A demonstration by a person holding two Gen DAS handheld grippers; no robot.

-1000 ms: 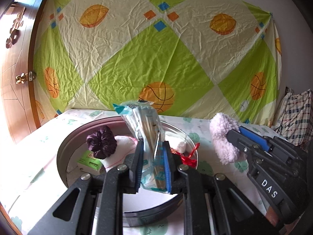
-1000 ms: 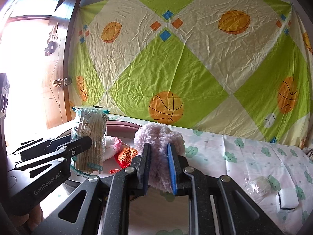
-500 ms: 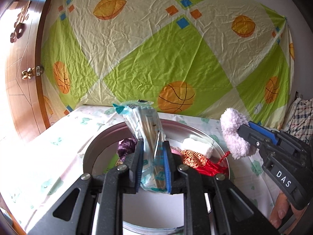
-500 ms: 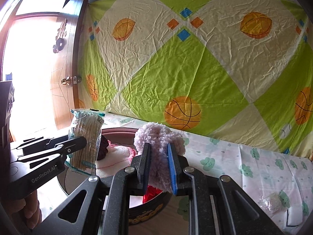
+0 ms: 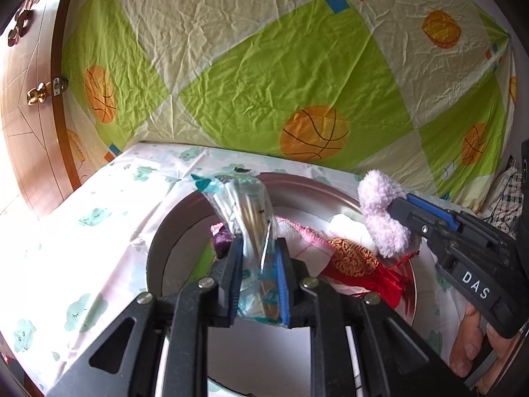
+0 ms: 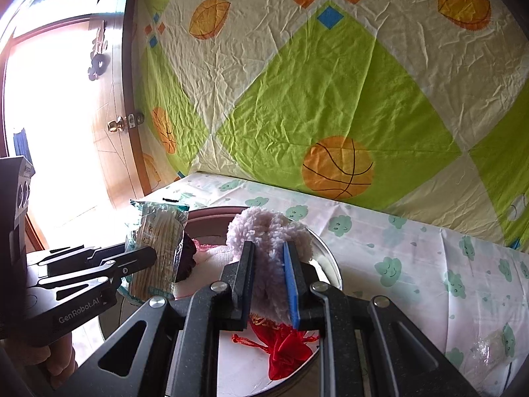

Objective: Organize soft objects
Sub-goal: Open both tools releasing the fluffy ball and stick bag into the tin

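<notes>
My left gripper (image 5: 259,278) is shut on a clear plastic packet of thin sticks (image 5: 246,211), held upright above a round metal tin (image 5: 158,248). In the right wrist view the same packet (image 6: 158,248) stands in the left gripper (image 6: 139,258). My right gripper (image 6: 268,284) is shut on a fluffy pale pink piece (image 6: 267,231), which hangs over the tin's right side (image 6: 330,264). The left wrist view shows that fluffy piece (image 5: 383,218) in the right gripper (image 5: 396,218). Inside the tin lie a red and gold pouch (image 5: 360,264), a white and pink cloth (image 5: 297,235), a white roll (image 5: 347,228) and a purple item (image 5: 221,241).
The tin stands on a table under a white cloth with green cloud prints (image 6: 429,258). A small clear packet (image 6: 492,347) lies at the table's right. A green and cream sheet with basketballs (image 5: 314,132) hangs behind. A wooden door (image 5: 29,99) stands at the left.
Both grippers have moved forward and closer over the tin with their loads still held. The tin's contents now lie nearer, and the red pouch sits under the right gripper.
</notes>
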